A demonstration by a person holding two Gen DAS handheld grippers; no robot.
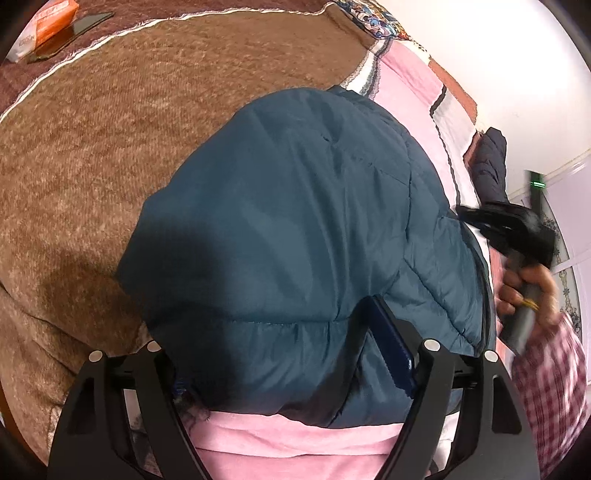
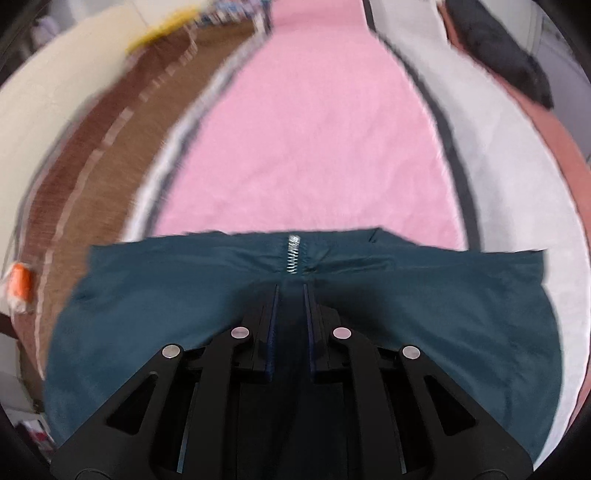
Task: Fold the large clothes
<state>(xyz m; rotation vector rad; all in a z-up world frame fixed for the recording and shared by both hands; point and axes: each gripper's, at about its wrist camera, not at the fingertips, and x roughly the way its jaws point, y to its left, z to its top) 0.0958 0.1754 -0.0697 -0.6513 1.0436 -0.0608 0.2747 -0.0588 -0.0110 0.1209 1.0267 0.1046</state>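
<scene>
Pink bedsheet (image 2: 306, 140) beside brown blanket (image 1: 110, 147)

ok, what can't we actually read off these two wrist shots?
- Left wrist: left finger of the left gripper is buried under the teal jacket.
- Left wrist: right gripper is motion-blurred at the edge; its jaws can't be read.
- Right wrist: whether fabric is pinched is unclear; shadow darkens the gap.
- Right wrist: orange box blurred, label unreadable.

A: Where does the jacket (image 1: 280, 236) lie?
B: On the bed sheet (image 2: 306, 140), overlapping the blanket (image 1: 110, 147) to its left.

A: Where do the grippers sit?
B: The left gripper (image 1: 291, 354) straddles the near hem. The right gripper (image 2: 290, 295) sits at the zipper (image 2: 293, 254).

A: And beyond?
B: A box (image 1: 55, 18) lies at the blanket's far corner.
</scene>
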